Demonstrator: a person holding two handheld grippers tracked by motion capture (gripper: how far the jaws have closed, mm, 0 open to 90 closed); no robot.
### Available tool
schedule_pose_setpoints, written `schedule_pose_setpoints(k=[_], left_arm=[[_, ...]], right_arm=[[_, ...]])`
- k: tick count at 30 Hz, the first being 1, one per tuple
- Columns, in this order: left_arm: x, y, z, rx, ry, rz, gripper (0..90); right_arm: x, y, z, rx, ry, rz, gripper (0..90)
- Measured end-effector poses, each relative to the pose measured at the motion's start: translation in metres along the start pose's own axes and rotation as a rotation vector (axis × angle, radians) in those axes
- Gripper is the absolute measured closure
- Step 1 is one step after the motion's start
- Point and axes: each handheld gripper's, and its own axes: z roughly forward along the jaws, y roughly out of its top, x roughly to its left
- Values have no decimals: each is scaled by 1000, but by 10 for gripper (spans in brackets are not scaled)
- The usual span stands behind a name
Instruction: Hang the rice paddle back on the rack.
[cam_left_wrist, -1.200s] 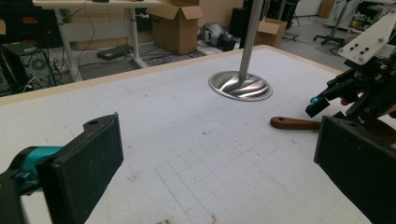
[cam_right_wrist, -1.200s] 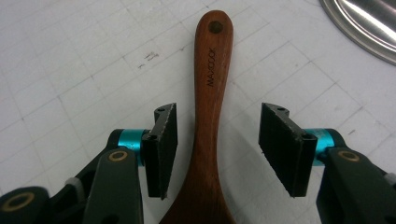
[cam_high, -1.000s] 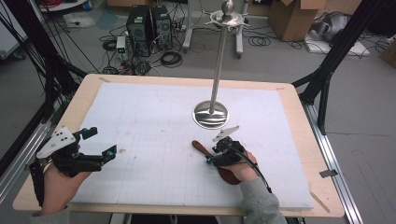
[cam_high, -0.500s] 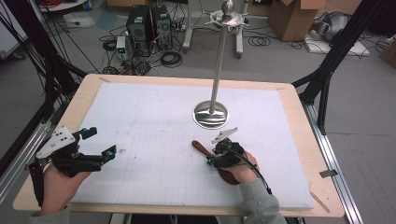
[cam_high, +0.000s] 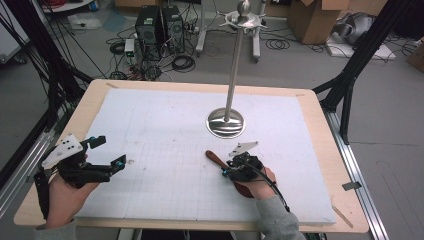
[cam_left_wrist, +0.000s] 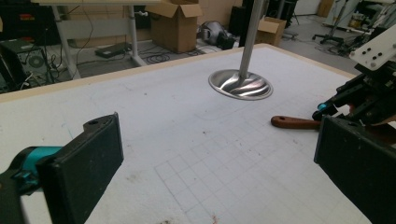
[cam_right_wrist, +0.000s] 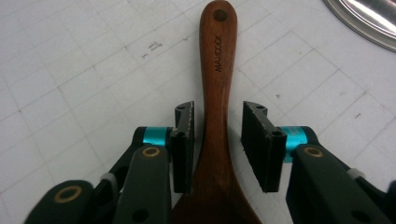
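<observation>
right claw (cam_right_wrist: 217, 140) closing, pads apart, around one wooden spatula (cam_right_wrist: 215, 93); left claw (cam_left_wrist: 215, 158) wide apart.

Wooden spatula (cam_right_wrist: 217, 84) handle between right gripper (cam_right_wrist: 217, 144) fingers (cam_right_wrist: 183, 140), closing, untouched.

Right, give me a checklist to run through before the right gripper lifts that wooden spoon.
1. Wooden spoon handle lies between the right gripper fingers: ok.
2. Fingers pressing the handle on both sides: not ok; they have just been closing, yet a gap shows on the right side.
3. Handle centred in the opening: not ok, it sits nearer one finger.
4. Metal stand apart from the spoon: ok.
5. Left gripper open and off to the side: ok.
6. Spoon bowl free of anything on it: cannot tell, the hand covers it.
</observation>
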Motion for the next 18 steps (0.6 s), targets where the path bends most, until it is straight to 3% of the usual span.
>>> schedule_pose_setpoints(k=[7,18], left_arm=[[0,0,1,-1,-3,-3,17],[1,-1,1,0,-3,-6,18]], right_arm=[[1,-1,-1,-6,11,0,742],[-1,-2,-1,-14,15,15,771]])
